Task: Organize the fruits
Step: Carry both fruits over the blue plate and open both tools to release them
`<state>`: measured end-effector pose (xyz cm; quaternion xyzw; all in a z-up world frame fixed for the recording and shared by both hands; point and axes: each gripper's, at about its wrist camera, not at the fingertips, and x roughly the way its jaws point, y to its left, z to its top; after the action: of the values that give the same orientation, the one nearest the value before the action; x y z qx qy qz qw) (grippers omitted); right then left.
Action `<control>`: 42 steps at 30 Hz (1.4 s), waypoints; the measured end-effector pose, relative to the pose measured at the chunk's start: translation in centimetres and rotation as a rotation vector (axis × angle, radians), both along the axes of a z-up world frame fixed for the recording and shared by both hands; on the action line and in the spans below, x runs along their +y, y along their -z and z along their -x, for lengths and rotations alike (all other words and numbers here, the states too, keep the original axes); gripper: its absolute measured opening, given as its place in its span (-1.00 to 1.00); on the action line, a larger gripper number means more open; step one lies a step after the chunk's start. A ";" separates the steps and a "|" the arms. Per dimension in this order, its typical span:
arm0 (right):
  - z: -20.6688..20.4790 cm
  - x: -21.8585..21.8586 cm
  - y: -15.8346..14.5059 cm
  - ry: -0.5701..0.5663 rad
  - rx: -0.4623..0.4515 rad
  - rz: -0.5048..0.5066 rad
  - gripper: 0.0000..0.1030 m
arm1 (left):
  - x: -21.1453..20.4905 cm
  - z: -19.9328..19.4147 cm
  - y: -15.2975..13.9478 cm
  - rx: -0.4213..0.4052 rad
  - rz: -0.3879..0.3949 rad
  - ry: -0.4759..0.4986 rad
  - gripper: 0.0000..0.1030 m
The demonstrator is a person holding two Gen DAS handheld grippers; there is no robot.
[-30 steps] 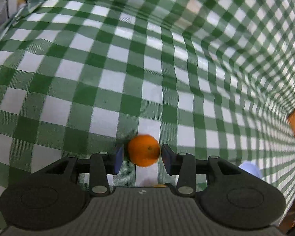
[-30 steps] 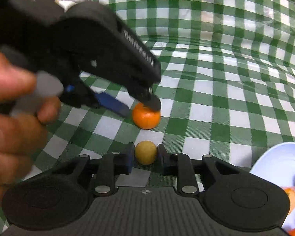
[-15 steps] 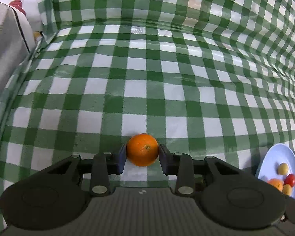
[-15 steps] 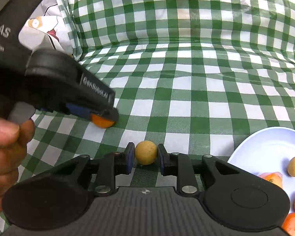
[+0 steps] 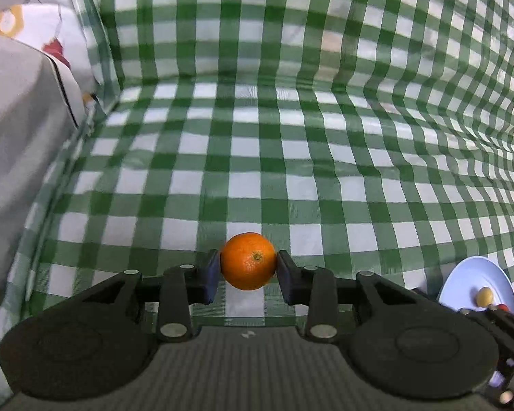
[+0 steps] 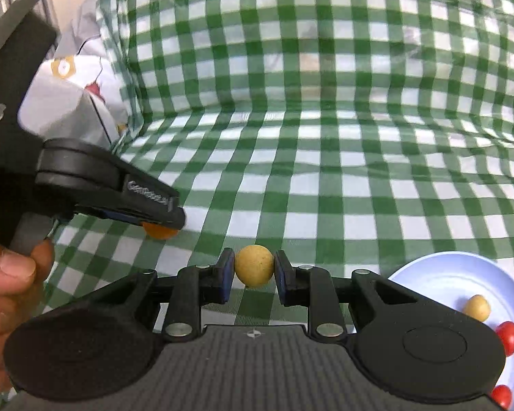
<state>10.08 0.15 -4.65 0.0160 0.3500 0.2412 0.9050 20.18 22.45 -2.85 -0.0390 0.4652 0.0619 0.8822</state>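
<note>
Green-and-white checked cloth (image 5: 243,157) covers the table and climbs the backdrop behind it. The left gripper (image 5: 248,267) tilts steeply down toward the cloth, its pads pinching an orange (image 5: 248,261) clear of the surface. The right gripper (image 6: 254,269) slopes down more gently, fingers clamped on a small yellow fruit (image 6: 254,265). A pale blue plate (image 6: 438,281) lies on the cloth to the right of both, holding another yellow fruit (image 6: 476,307) and red tomatoes (image 6: 509,337). A hand (image 6: 7,294) grips the left tool's handle, left of the yellow fruit.
</note>
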 end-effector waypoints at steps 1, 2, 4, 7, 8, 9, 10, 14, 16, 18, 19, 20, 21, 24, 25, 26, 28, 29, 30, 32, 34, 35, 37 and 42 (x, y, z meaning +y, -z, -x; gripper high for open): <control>0.1 -0.3 -0.3 0.008 -0.002 -0.009 -0.49 | 0.0 0.4 -0.2 -0.010 -0.006 -0.006 -0.25; 0.3 -0.6 -0.7 0.016 -0.005 -0.016 -0.49 | -0.2 0.7 -0.5 -0.021 -0.009 -0.011 -0.25; 0.8 -1.2 -1.5 0.024 -0.023 -0.027 -0.49 | -0.5 1.8 -1.3 -0.049 -0.019 -0.013 -0.25; 1.8 -2.2 -2.7 0.038 -0.058 -0.046 -0.49 | -1.3 4.0 -2.7 -0.100 -0.039 0.003 -0.25; 2.0 -2.5 -3.0 0.041 -0.067 -0.051 -0.49 | -1.6 4.8 -3.2 -0.119 -0.047 0.014 -0.25; 2.3 -2.9 -3.3 0.043 -0.075 -0.054 -0.49 | -1.9 5.5 -3.5 -0.131 -0.056 0.023 -0.25; 2.7 -3.3 -3.6 0.044 -0.084 -0.054 -0.49 | -2.2 6.4 -3.9 -0.144 -0.067 0.032 -0.25; 4.1 -4.8 -4.3 0.039 -0.117 -0.050 -0.49 | -2.7 10.5 -5.3 -0.194 -0.106 0.078 -0.25; 5.4 -5.7 -4.6 0.039 -0.132 -0.051 -0.49 | -2.6 12.4 -5.7 -0.215 -0.120 0.098 -0.25; 6.8 -6.6 -4.9 0.040 -0.138 -0.054 -0.49 | -2.4 14.4 -6.1 -0.241 -0.140 0.119 -0.25; 7.7 -7.1 -5.1 0.067 -0.221 -0.100 -0.49 | -2.2 15.6 -6.3 -0.259 -0.147 0.130 -0.25; 8.8 -7.7 -5.3 0.075 -0.235 -0.113 -0.49 | -2.1 16.6 -6.5 -0.276 -0.149 0.136 -0.25; 10.1 -8.5 -5.5 0.081 -0.251 -0.127 -0.49 | -1.9 17.5 -6.7 -0.291 -0.150 0.142 -0.25; 12.8 -10.7 -6.1 0.104 -0.298 -0.135 -0.49 | -1.9 19.6 -7.4 -0.348 -0.127 0.163 -0.25; 13.5 -11.5 -6.1 0.116 -0.307 -0.131 -0.49 | -2.2 20.0 -7.5 -0.373 -0.121 0.197 -0.25; 14.0 -12.1 -5.9 0.128 -0.306 -0.129 -0.49 | -2.8 20.5 -7.4 -0.386 -0.124 0.229 -0.25; 14.4 -13.3 -5.5 0.157 -0.266 -0.133 -0.49 | -3.6 20.6 -6.9 -0.378 -0.135 0.281 -0.25; 14.6 -13.8 -5.6 0.174 -0.271 -0.147 -0.49 | -3.8 20.6 -6.6 -0.368 -0.140 0.296 -0.25; 14.6 -14.2 -5.7 0.183 -0.280 -0.149 -0.49 | -4.0 20.6 -6.4 -0.359 -0.142 0.308 -0.25; 14.3 -14.4 -5.4 0.198 -0.267 -0.121 -0.49 | -4.3 20.6 -6.2 -0.346 -0.139 0.315 -0.25; 14.3 -14.9 -5.1 0.205 -0.262 -0.112 -0.49 | -4.1 20.5 -6.2 -0.344 -0.126 0.311 -0.25; 14.5 -15.1 -4.9 0.205 -0.262 -0.112 -0.49 | -4.1 20.5 -6.2 -0.346 -0.119 0.310 -0.25; 14.8 -15.4 -4.4 0.204 -0.270 -0.114 -0.49 | -4.1 20.9 -6.5 -0.362 -0.125 0.305 -0.25; 14.9 -16.9 -2.9 0.229 -0.246 -0.148 -0.50 | -3.5 21.3 -6.7 -0.373 -0.090 0.299 -0.25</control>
<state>-4.79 -16.77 -1.77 0.0926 0.2141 0.1617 0.9589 -1.10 18.93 3.88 0.0589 0.2917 -0.0572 0.9530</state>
